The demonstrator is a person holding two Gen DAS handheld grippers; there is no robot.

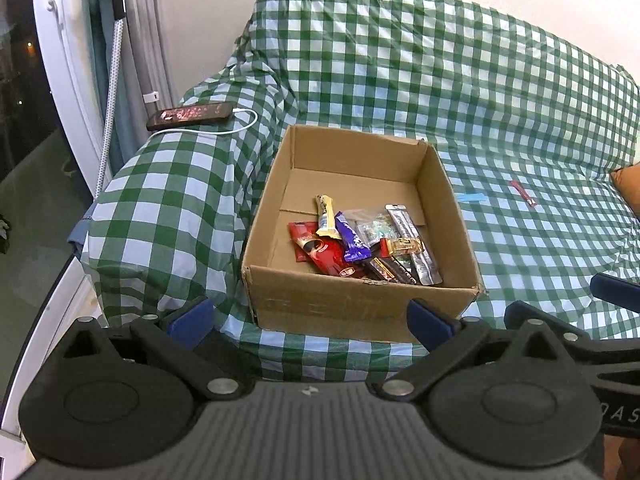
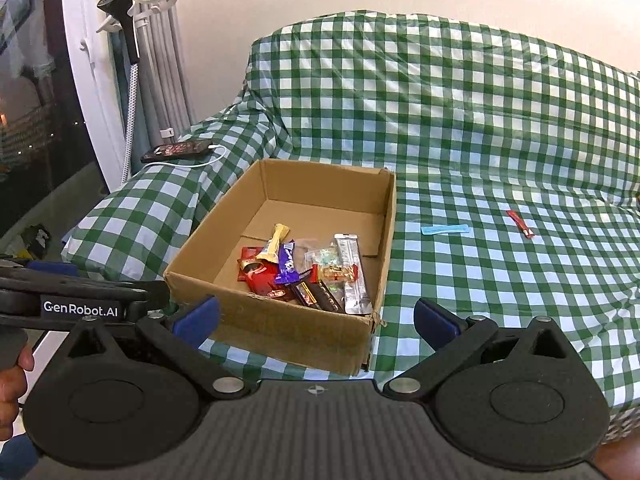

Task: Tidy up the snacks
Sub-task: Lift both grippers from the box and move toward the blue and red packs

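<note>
**Box mostly filled, two strips left out**

Both tongs, left [image 1: 310, 320] and right [image 2: 316, 322], hung released and empty before the box [image 2: 276, 324]. Most snacks [image 2: 308, 276] already lay piled at its near end. Beyond its right wall, on open sofa cover, a blue strip [image 2: 444, 229] and a red stick [image 2: 520, 223] remained, unobstructed.

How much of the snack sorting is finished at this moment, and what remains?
Mostly done: a pile of snacks already lies in the box. Nothing is in hand; the left gripper and the right gripper are both open and empty. Left to do: the blue packet and the red packet lie outside on the checked cover, to the right of the box.
</note>
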